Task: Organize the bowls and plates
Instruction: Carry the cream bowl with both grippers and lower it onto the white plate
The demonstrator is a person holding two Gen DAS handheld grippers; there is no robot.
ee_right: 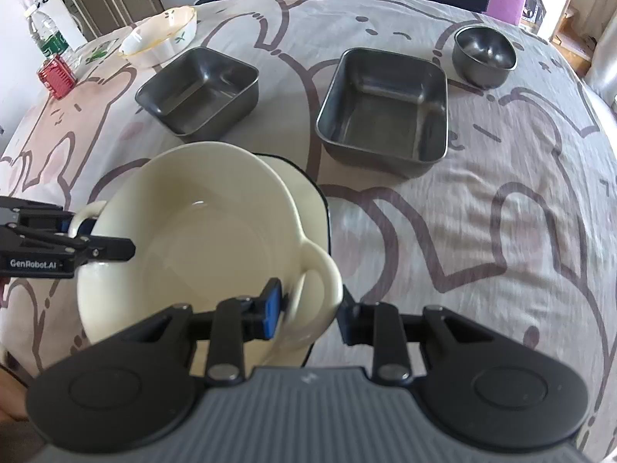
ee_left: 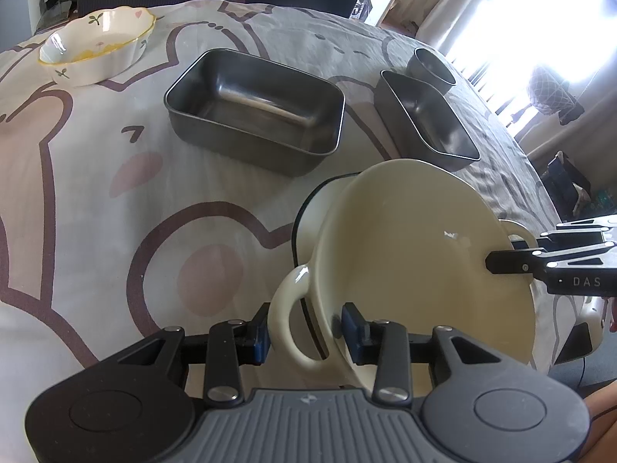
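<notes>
On a table covered with a pale cloth [ee_right: 482, 200] printed with cartoon bears, a cream two-handled bowl [ee_right: 200, 247] sits tilted inside another cream dish with a dark rim [ee_right: 314, 196].

Each gripper straddles one loop handle of the tilted bowl. In the left wrist view, the left gripper [ee_left: 304, 333] has its blue-padded fingers on either side of the near handle [ee_left: 287, 328]: one pad is outside the loop, the other against the bowl's wall. The jaws stand partly apart, and whether the pads press on the handle cannot be told. In the right wrist view, the right gripper [ee_right: 312, 314] frames the opposite handle [ee_right: 320, 289] the same way, with jaws partly apart and a gap visible beside the loop on the right; contact there cannot be told either.

Farther back on the cloth stand two rectangular stainless steel trays. In the right wrist view the smaller tray [ee_right: 198, 90] is to the left and the larger tray [ee_right: 385, 110] to the right, well apart. A small round steel bowl [ee_right: 485, 56] sits near the larger tray's far right corner. A white scalloped ceramic bowl with leaf motifs and a yellow rim [ee_right: 160, 36] rests at the far left, beyond the smaller tray. A red can [ee_right: 56, 75] and a clear bottle [ee_right: 48, 34] stand at the left edge.
</notes>
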